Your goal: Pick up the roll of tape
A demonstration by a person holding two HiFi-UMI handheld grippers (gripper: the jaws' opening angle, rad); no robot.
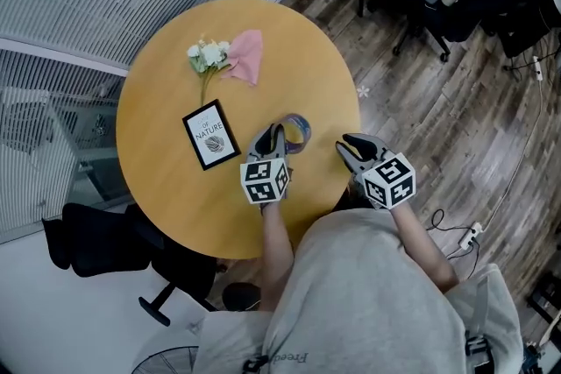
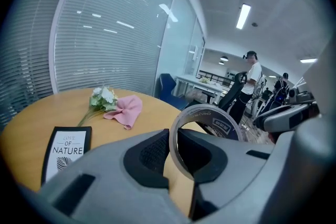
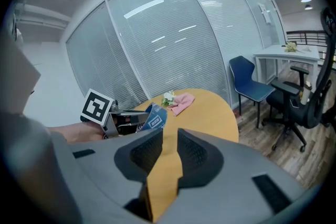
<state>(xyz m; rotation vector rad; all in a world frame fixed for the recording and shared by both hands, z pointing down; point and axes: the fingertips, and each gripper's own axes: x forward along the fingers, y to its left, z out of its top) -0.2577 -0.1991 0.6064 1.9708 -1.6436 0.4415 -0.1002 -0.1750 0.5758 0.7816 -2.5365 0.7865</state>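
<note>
Our left gripper clamps the roll of tape by its wall, mid-frame above the table; light, stiff, slick, we judge. Right gripper stands narrowly parted, empty.

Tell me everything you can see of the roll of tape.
The roll of tape is a thin, open ring, greyish and glossy, with dark blue printed labels on its core. It stands on edge over the round wooden table. The left gripper clamps its wall, one jaw inside the ring, one outside. Nothing else is seen touching it.
</note>
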